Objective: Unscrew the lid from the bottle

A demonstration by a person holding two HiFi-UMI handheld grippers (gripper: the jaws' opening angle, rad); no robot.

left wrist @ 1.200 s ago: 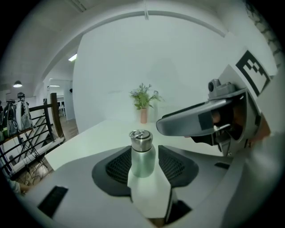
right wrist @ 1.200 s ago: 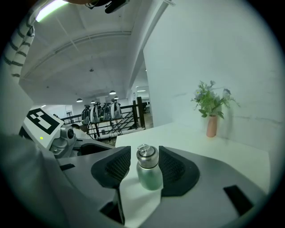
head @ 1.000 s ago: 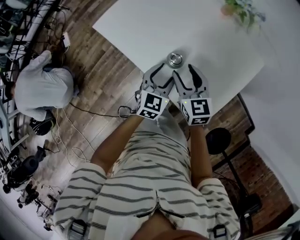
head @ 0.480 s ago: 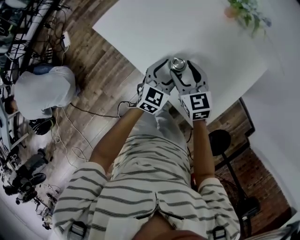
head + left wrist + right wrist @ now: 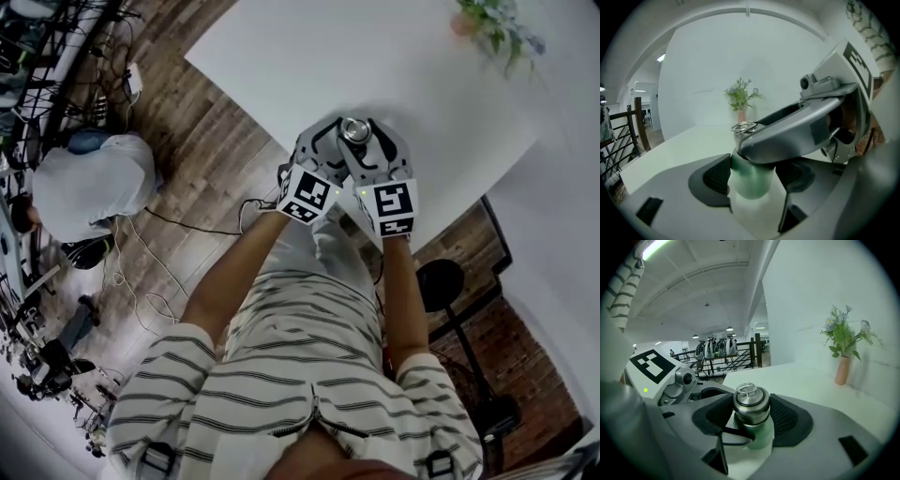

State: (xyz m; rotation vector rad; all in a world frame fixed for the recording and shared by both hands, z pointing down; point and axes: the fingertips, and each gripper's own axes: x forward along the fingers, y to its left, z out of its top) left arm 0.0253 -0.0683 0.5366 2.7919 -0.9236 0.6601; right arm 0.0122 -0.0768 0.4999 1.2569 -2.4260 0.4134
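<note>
A bottle (image 5: 353,129) with a green-and-white body (image 5: 750,183) and a steel lid (image 5: 751,404) with a wire ring stands upright near the front edge of the white table (image 5: 309,56). My left gripper (image 5: 339,141) has its jaws wide around the body, which stands between the pads (image 5: 717,174); I see no firm squeeze. My right gripper (image 5: 367,137) crosses just above it at lid height. Its jaws are closing, with the lid between the ribbed pads (image 5: 787,418), which sit close on both sides.
A pink vase with a green plant (image 5: 483,23) stands at the table's far right corner. A person in a grey top (image 5: 89,178) crouches on the wooden floor at the left, among cables and equipment. A black stool (image 5: 436,279) stands under the table's near corner.
Both grippers have moved forward from in front of the bottle and now enclose it, left on the body, right on the lid. The person on the floor has shifted.
</note>
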